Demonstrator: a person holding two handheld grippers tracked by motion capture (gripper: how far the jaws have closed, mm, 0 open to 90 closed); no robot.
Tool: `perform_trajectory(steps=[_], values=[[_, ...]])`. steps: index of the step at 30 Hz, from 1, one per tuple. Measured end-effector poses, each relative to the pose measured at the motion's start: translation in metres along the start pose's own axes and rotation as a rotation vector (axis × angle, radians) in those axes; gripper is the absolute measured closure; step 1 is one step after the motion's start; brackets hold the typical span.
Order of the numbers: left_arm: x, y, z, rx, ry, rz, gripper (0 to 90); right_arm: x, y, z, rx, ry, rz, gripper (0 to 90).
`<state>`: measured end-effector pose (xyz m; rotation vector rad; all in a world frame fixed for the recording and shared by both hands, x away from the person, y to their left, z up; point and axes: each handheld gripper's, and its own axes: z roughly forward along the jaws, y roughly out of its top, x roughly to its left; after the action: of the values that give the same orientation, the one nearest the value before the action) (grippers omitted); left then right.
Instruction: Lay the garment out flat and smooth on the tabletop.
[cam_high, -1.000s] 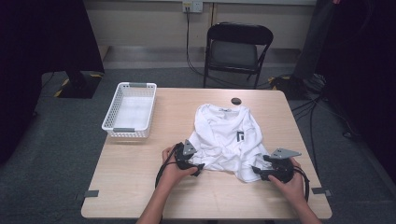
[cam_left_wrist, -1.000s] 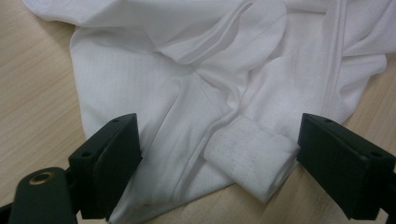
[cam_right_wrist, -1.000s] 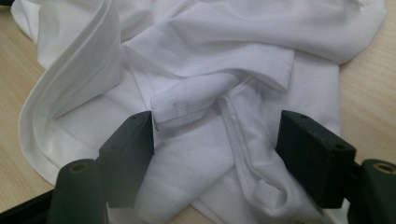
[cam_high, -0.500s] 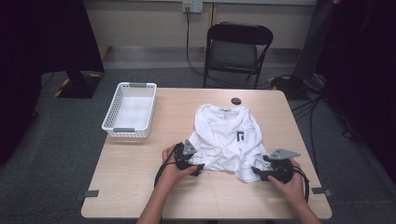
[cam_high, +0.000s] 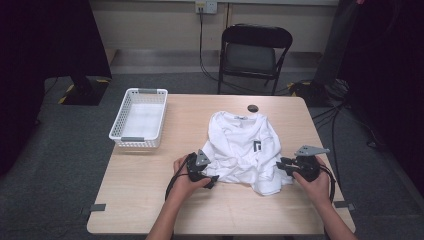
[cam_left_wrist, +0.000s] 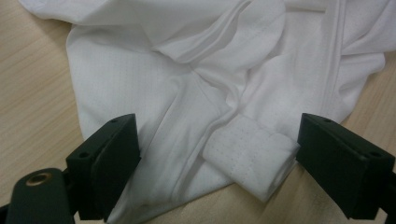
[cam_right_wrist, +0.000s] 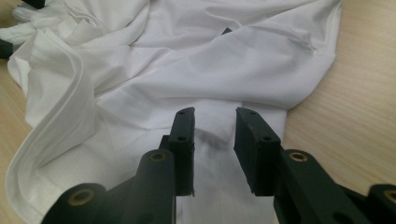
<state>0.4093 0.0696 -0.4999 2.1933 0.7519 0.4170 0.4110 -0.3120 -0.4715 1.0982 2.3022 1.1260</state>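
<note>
Shirt: the white T-shirt (cam_high: 243, 150) lies crumpled, collar away from you, on the right half of the wooden table (cam_high: 150, 190), its near hem bunched between your two grippers.
Right gripper: your right gripper (cam_right_wrist: 214, 140) sits at the shirt's near right corner; its jaws have just been closing and now stand narrow around a fold of white cloth, though a gap shows either side of the fold, so you can't call it a firm pinch yet.
Left gripper: your left gripper (cam_left_wrist: 217, 154) rests at the near left hem with its jaws spread wide, a folded sleeve cuff (cam_left_wrist: 250, 161) lying loose between them, nothing clamped.
Step in hand: you look to be taking hold of the hem's two corners, right side first.
Next move: close the left jaws on the cuff or hem beside it, and confirm the right pinch before you lift, or the cloth may slide out.
Change: against the earlier high views your right hand sits a little higher and the cloth beneath it looks slightly gathered; your left hand lies where it was.
Surroundings: a white mesh basket (cam_high: 139, 119) stands well apart at the table's left, a small dark disc (cam_high: 253, 108) just beyond the collar, a folding chair (cam_high: 255, 52) behind.
</note>
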Motion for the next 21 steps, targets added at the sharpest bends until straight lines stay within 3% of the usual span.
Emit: perform_trajectory(steps=[4,6,9,13,21], values=[[0.000,0.000,0.000,0.000,-0.001,0.000,13.3,-0.002,0.002,0.010,0.028,-0.001,0.024,74.0],[0.000,0.000,0.000,0.000,-0.002,0.001,13.3,-0.002,0.001,0.015,0.046,0.012,0.035,82.6],[0.000,0.000,0.000,0.000,-0.002,0.001,13.3,-0.003,0.001,0.014,0.033,0.021,0.055,88.2],[0.000,0.000,0.000,0.000,-0.003,0.001,13.3,-0.006,0.000,0.003,0.007,0.021,0.065,88.4],[0.000,0.000,0.000,0.001,-0.003,0.002,13.2,-0.027,-0.005,-0.027,-0.042,0.004,0.109,88.3]])
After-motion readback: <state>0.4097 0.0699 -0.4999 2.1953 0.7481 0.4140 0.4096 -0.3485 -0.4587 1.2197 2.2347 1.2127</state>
